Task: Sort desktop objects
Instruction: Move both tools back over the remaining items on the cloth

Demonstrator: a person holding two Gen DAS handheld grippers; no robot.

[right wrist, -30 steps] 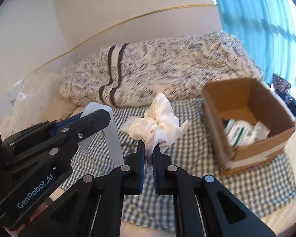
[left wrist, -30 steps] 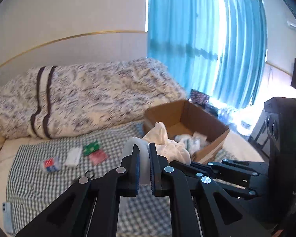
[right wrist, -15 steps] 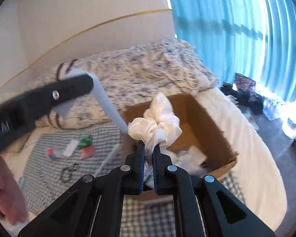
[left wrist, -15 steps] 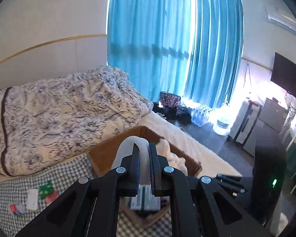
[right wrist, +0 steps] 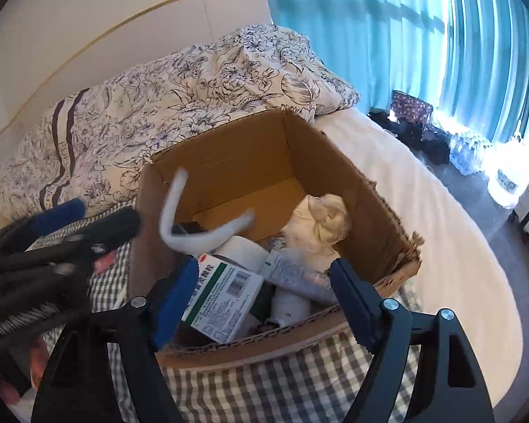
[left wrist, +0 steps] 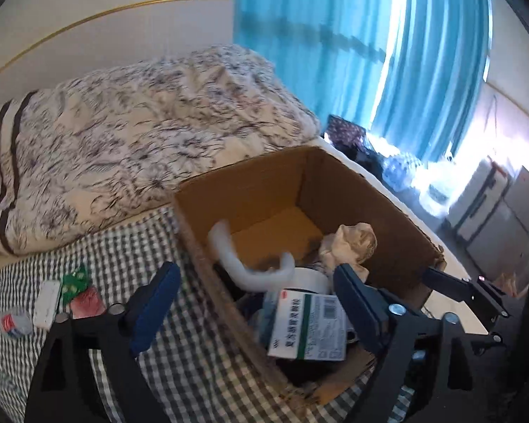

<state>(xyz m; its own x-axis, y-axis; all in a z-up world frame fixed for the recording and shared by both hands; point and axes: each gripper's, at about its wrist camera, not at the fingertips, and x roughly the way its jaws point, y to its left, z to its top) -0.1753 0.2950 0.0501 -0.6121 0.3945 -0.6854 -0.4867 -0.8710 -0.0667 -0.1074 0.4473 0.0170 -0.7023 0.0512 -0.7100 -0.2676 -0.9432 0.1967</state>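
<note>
An open cardboard box stands on the checked cloth on the bed. Inside lie a curved white plastic piece, blurred as it drops, a crumpled white cloth, a green-and-white medicine carton, a tube and a white roll. My left gripper hangs open over the box's near left corner, holding nothing. Over the box's near edge my right gripper is open and empty. The left gripper's arm shows at the left of the right wrist view.
Small packets lie on the checked cloth left of the box: a green one, a red one, a white one and a small cube. A flowered duvet lies behind. Blue curtains hang at the right.
Both grippers have opened above the box. The white plastic piece left the left gripper and the crumpled cloth left the right one; both are now in the box.
</note>
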